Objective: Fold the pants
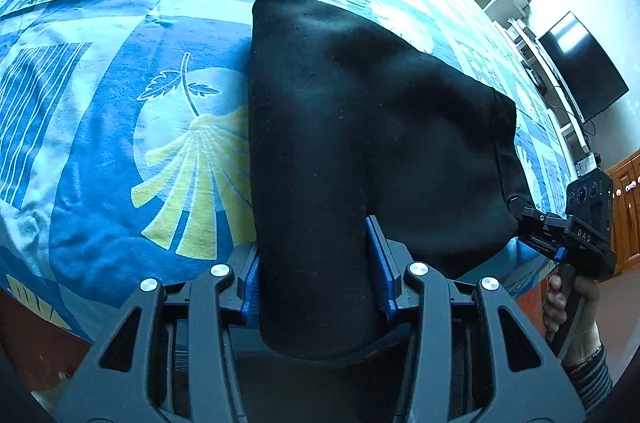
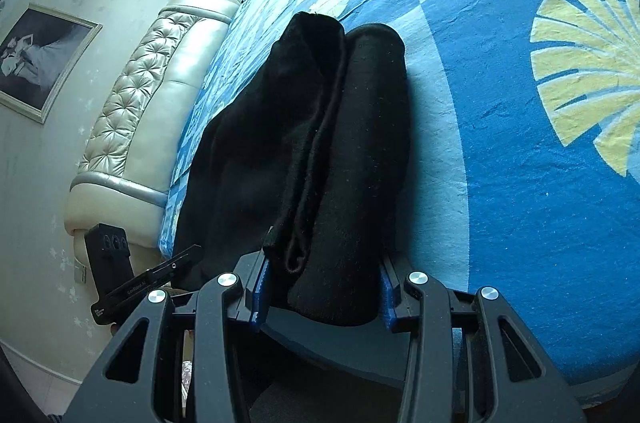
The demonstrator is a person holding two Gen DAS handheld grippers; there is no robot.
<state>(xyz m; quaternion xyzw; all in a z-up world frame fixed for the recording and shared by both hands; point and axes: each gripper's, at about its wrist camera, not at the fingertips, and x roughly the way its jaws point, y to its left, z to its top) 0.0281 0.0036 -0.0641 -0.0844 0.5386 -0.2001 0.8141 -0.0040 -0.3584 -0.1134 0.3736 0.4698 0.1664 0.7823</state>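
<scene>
A: Where are the black pants [image 1: 360,127] seen, and how are they held?

B: They are laid on the blue patterned bedspread [image 1: 100,151], near its edge, already doubled into a thick bundle. A fold of the fabric is clamped between the blue pads of the left gripper [image 1: 316,271], and another fold of several layers is pinched by the right gripper [image 2: 324,287]. In the left wrist view the right gripper is also seen at the far corner of the cloth, its tips buried in the hem.

A: Can it be judged how far the folding has been carried?

B: Roughly halfway, it is judged: layers are stacked, but the bundle is not yet squared.

A: What could be spoiled from here?

B: Several things. If the two ends are lifted unevenly, the stacked layers could be slid apart, since thick soft cloth is held only at two narrow spots. In the right wrist view a loose inner layer is seen hanging at the left pad [image 2: 260,287]; it could be dropped out of the pinch and the fold undone. The bundle is also set close to the bed's edge, so a pull toward the person could let it be dragged off. The bedspread itself could be caught by the lower pads and bunched up with the pants
</scene>
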